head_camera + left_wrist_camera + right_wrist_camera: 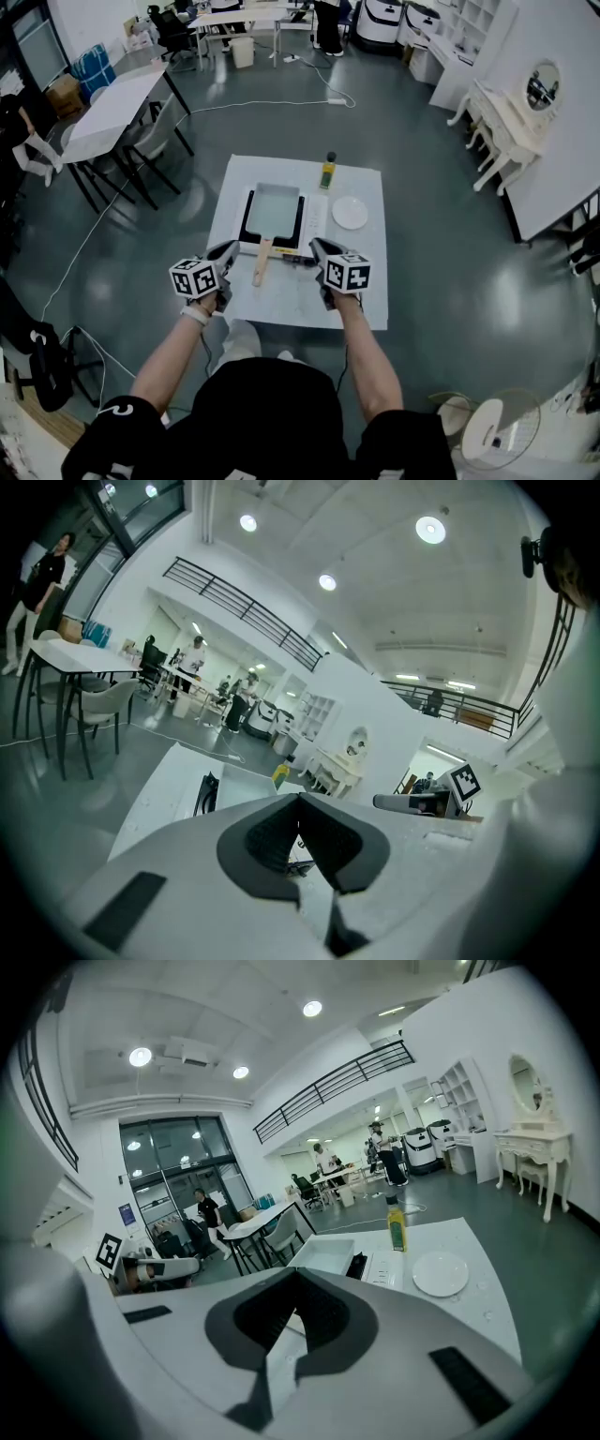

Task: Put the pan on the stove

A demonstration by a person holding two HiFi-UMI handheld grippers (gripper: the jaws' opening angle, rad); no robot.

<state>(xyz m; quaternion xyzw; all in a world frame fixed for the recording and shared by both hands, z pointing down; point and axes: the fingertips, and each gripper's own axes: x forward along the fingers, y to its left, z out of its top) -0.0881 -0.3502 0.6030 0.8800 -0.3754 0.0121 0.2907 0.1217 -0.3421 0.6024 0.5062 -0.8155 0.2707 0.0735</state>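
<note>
Hand-held gripper (298, 1277), right, partly before pan (328, 1253)

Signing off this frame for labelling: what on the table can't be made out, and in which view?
Pan handle: both gripper views, hidden behind each gripper's own body.
Bottle label: all views, too small to read.
Stove controls: head and right gripper views, too small to read.
Small dark thing beside the right gripper: head view, too small to name.
</note>
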